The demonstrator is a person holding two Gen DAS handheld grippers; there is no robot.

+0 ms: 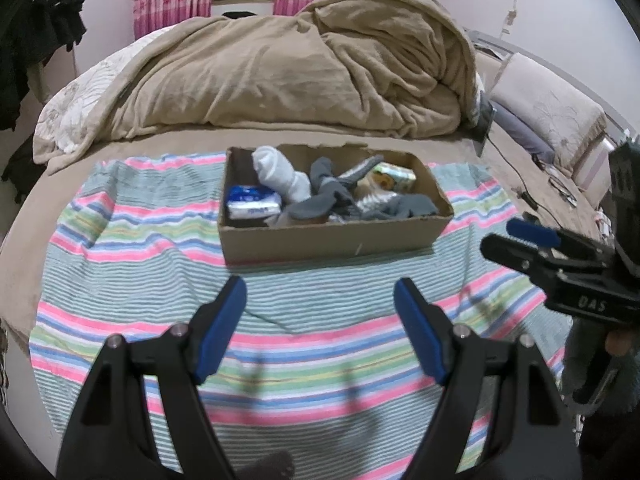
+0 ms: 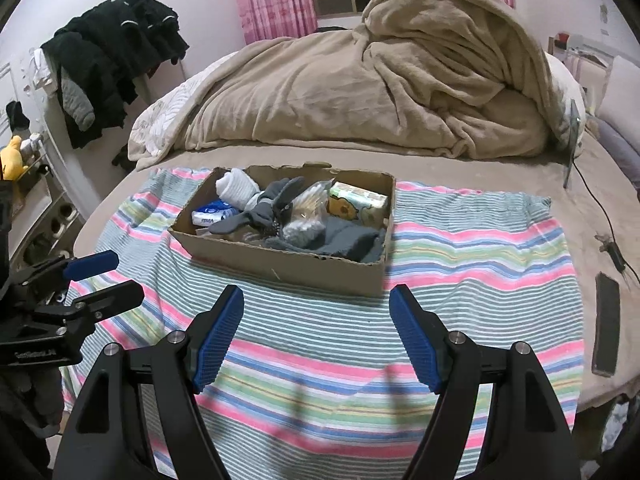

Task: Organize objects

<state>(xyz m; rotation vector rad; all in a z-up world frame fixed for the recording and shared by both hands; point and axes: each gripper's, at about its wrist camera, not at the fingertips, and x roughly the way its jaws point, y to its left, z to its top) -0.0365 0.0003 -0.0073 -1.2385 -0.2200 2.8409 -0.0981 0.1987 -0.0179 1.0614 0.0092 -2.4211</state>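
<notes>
An open cardboard box stands on a striped towel on the bed. In it lie a white sock, grey socks, a blue tissue pack, a green-yellow pack and a clear bag of cotton swabs. My left gripper is open and empty, in front of the box. My right gripper is open and empty, to the box's right.
A heaped beige blanket fills the far half of the bed. A dark phone and a charger cable lie to the right of the towel. Pillows sit far right. Dark clothes hang at left.
</notes>
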